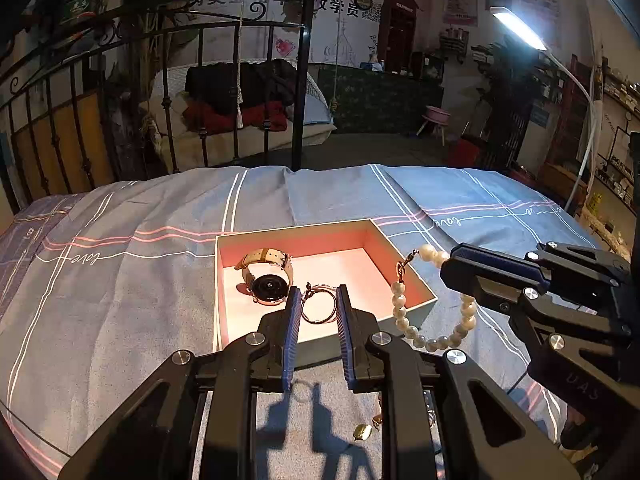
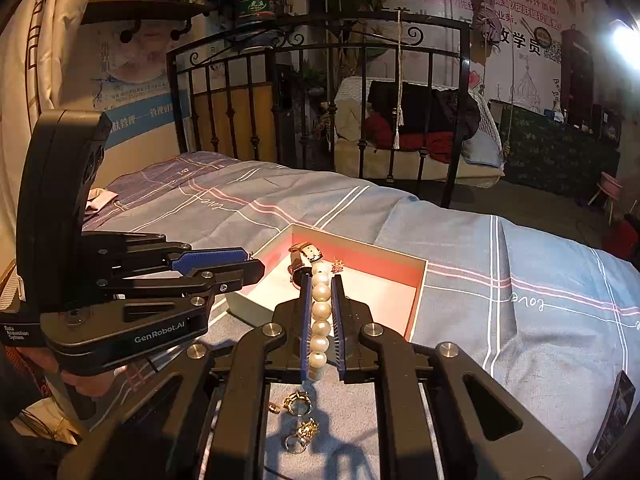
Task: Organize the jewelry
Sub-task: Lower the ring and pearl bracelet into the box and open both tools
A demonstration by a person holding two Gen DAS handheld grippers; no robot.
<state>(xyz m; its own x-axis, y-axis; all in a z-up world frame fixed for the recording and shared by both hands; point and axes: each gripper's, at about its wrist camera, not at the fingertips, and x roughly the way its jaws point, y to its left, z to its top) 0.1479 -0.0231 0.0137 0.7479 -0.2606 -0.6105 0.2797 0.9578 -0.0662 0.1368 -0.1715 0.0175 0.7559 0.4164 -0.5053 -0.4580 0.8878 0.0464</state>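
An open box [image 1: 296, 228] with a pink inside lies on the blue bedsheet, and a beige-strapped watch [image 1: 268, 280] rests in it. My left gripper [image 1: 319, 290] is shut on a thin ring bangle [image 1: 318, 308], held just above the box's near side. To the right, my right gripper [image 1: 446, 270] is shut on a pearl bracelet [image 1: 400, 312], whose loop and clasp dangle over the box's right corner. In the right wrist view the pearls [image 2: 320, 312] run between the right gripper's [image 2: 321, 278] pads. The left gripper [image 2: 256, 266] reaches in beside the box [image 2: 360, 246] and watch [image 2: 304, 256].
Loose gold pieces [image 2: 298, 400] lie on the sheet under the grippers, one also in the left wrist view [image 1: 362, 432]. A small gold item [image 2: 338, 266] sits in the box. A black iron bed frame [image 1: 240, 20] stands at the far end. A dark phone [image 2: 612, 416] lies at the right.
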